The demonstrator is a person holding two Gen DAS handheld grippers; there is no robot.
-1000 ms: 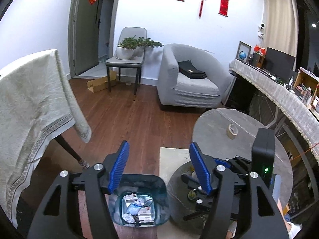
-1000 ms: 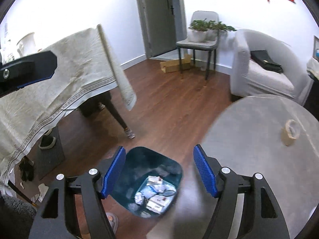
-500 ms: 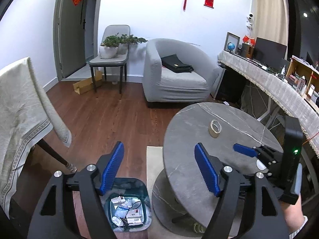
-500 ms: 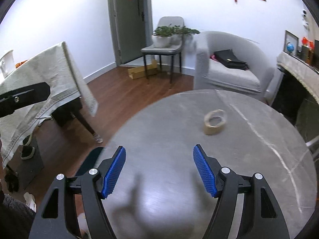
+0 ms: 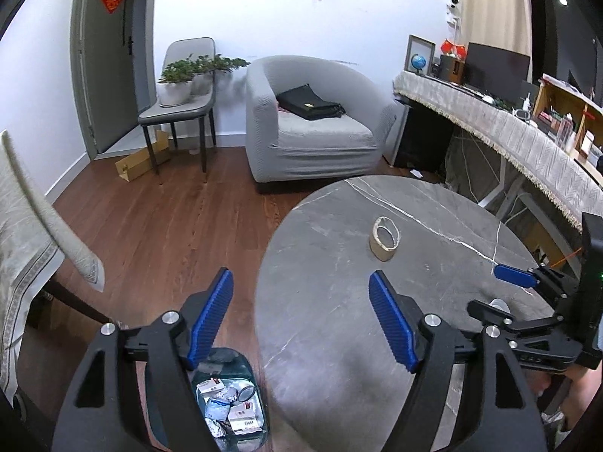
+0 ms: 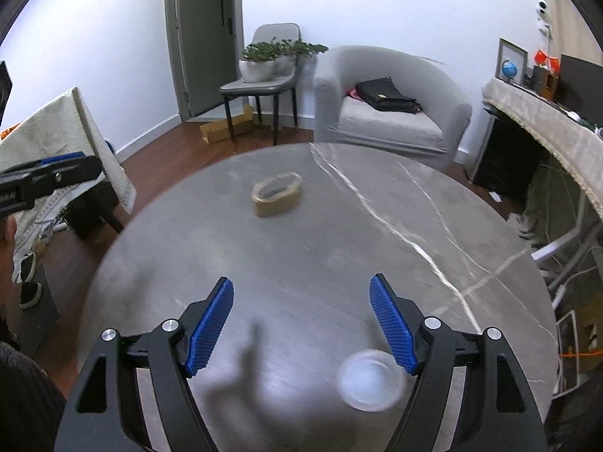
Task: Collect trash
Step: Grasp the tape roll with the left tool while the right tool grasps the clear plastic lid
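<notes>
A teal trash bin (image 5: 241, 361) holding crumpled wrappers and small boxes stands on the floor, below my left gripper (image 5: 299, 282). That gripper hangs open and empty at the left edge of a round grey marble table (image 5: 339, 339). On the table lies a brown tape roll (image 5: 384, 239), well ahead of both grippers. My right gripper (image 6: 301, 290) hovers open over the table (image 6: 301, 245), the tape roll (image 6: 277, 194) beyond it. A clear, blurred plastic cup (image 6: 371, 380) stands on the table by the right finger, not between the pads.
A grey armchair (image 5: 312, 132) with a black bag stands behind the table, and a chair with potted plants (image 5: 181, 83) is beside it. A cloth-covered table (image 5: 22, 218) is on the left, a long draped counter (image 5: 527, 143) on the right. Wooden floor lies between.
Both grippers have swung right, from over the bin to the round table. The left jaws have widened. The clear cup has come into the right wrist view.
</notes>
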